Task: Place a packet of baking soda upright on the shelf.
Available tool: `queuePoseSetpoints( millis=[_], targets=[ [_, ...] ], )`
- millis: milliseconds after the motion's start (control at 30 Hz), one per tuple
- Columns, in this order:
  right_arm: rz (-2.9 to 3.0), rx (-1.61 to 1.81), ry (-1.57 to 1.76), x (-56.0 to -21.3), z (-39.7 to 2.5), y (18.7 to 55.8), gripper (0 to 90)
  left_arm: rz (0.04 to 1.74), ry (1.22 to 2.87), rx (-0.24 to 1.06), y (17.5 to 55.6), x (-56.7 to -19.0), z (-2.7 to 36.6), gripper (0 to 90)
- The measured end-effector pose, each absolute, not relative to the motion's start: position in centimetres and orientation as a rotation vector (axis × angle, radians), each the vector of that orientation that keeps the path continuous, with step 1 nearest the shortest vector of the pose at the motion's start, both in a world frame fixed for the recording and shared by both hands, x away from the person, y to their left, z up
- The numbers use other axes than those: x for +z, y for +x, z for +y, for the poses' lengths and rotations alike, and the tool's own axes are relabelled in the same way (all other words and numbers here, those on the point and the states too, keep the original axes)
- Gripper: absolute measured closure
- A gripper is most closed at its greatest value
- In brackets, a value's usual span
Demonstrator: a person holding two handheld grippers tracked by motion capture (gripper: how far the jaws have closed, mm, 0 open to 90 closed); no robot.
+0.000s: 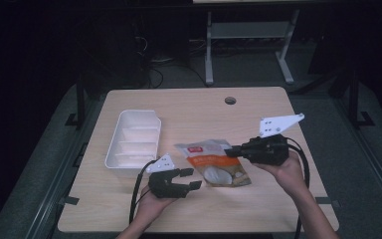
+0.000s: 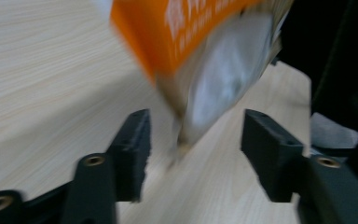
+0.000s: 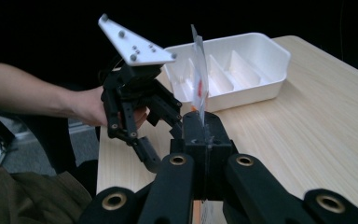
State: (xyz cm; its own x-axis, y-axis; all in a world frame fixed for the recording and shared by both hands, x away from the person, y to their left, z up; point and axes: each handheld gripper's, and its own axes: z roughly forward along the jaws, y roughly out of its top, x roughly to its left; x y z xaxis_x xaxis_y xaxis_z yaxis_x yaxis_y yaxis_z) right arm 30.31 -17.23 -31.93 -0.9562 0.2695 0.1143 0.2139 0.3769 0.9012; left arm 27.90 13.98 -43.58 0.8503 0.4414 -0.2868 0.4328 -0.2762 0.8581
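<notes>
Now the right gripper (image 1: 236,151), at centre right of the high view, has its jaws pinched tight on the edge of the packet (image 1: 214,162), which sits mid-frame above the table (image 1: 189,114). It looks light, floppy and slick, a thin foil pouch that would sag and slip, so a firm bite on the sealed edge seems the safest hold. Low in the frame, the left gripper (image 1: 188,178) points right at the packet's lower corner, jaws spread wide. A white tray (image 1: 113,152) lies left of centre.
</notes>
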Motion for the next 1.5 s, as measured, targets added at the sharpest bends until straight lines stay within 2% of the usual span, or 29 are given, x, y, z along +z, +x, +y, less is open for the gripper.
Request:
queuePoseSetpoints(
  millis=[133,167,200,300,500,1033,1333,1500],
  targets=[
    [2.595,1.654,0.403,-32.4,-15.5,29.8,90.0,0.647,1.903,0.019,28.3,-43.7,14.0,50.6],
    [2.604,1.663,0.391,-32.6,-15.2,29.7,90.0,0.648,1.909,0.021,28.4,-43.7,14.1,62.7],
    [2.604,1.663,0.391,-32.6,-15.2,29.7,90.0,0.645,1.907,0.013,28.5,-43.8,14.3,62.7],
    [2.594,1.677,0.427,-33.0,-15.9,29.6,90.0,0.630,1.889,-0.005,28.5,-43.8,14.6,74.3],
    [2.564,1.740,0.506,-34.2,-17.3,29.7,90.0,0.615,1.898,0.040,27.9,-43.3,14.4,84.4],
    [2.536,1.680,0.592,-37.2,-18.9,30.1,88.7,0.588,1.951,0.141,26.9,-42.6,14.9,86.3],
    [2.606,1.671,0.607,-38.7,-18.0,30.6,76.1,0.574,1.957,0.159,26.7,-42.6,14.7,86.2],
    [2.652,1.601,0.574,-39.2,-16.6,30.4,74.4,0.571,1.955,0.156,26.7,-42.6,14.7,86.2]
  ],
)
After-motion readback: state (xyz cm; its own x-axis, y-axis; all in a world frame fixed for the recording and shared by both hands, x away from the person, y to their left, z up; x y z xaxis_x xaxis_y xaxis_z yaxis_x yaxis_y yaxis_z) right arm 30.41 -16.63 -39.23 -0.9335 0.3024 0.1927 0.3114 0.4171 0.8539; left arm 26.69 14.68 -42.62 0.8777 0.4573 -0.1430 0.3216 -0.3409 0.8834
